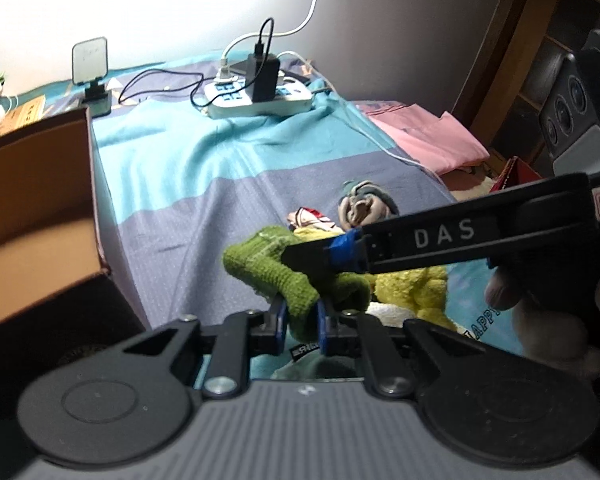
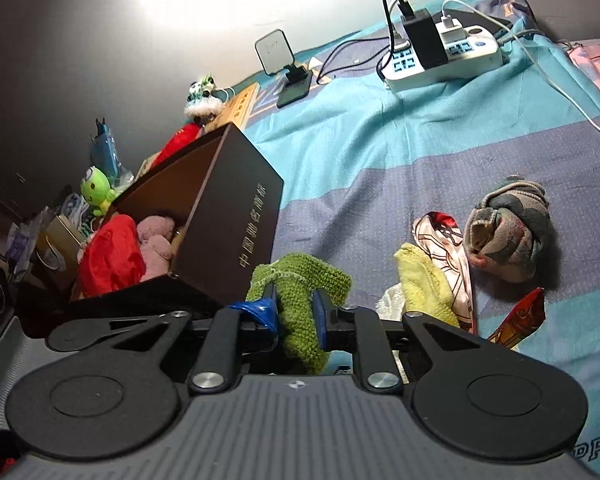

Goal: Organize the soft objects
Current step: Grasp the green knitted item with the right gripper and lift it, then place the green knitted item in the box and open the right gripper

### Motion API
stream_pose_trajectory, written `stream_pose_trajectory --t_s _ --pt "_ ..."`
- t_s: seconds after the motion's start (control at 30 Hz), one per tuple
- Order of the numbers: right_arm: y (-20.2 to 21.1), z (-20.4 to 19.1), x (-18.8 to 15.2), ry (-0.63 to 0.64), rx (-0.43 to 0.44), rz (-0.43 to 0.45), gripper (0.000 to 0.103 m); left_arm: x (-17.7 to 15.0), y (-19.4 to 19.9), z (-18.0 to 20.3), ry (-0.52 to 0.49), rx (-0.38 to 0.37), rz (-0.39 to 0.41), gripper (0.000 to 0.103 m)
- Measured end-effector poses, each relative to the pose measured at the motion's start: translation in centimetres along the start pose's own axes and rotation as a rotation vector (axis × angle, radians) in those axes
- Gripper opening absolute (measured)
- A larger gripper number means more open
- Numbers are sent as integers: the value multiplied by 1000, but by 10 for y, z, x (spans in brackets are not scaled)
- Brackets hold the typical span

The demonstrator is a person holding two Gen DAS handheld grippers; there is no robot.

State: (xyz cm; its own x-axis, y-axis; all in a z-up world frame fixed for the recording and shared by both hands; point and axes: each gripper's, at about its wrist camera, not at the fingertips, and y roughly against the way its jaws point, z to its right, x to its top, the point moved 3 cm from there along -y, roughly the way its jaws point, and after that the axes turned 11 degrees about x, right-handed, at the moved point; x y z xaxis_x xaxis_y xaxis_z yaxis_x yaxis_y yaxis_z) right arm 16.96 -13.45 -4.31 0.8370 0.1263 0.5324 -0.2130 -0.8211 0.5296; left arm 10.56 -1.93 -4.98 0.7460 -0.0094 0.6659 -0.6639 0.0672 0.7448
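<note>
Both grippers clamp the same green knitted piece (image 2: 300, 292) — left gripper (image 1: 302, 320) jaws pinched on one end, right gripper (image 2: 296, 316) jaws shut on the other, lifted just above the bed (image 2: 340, 184). Step in hand: carrying it (probably) to the dark box (image 2: 236, 204) left of the jaws. Next move calls for swinging both over its opening — then releasing.

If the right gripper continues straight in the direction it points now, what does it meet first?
The right gripper, shut on the green knit, points over the bed. Straight ahead lies only the striped sheet, right of the brown box. It would probably meet the sheet first, but depth is unclear.
</note>
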Motion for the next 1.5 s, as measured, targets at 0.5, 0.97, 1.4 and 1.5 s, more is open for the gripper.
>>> stream_pose_trajectory --t_s 0.5,0.97,1.4,1.5 --pt "-58 -130 47 174 163 112 0 30 105 -115 21 34 232 10" --pt "-225 -149 67 173 42 -47 0 31 23 -262 72 176 28 10" --pt "-250 -146 61 95 -15 -100 7 21 -13 -301 142 278 -115 47" --pt "-245 -146 60 90 -18 -80 7 21 -6 -300 157 281 -105 48"
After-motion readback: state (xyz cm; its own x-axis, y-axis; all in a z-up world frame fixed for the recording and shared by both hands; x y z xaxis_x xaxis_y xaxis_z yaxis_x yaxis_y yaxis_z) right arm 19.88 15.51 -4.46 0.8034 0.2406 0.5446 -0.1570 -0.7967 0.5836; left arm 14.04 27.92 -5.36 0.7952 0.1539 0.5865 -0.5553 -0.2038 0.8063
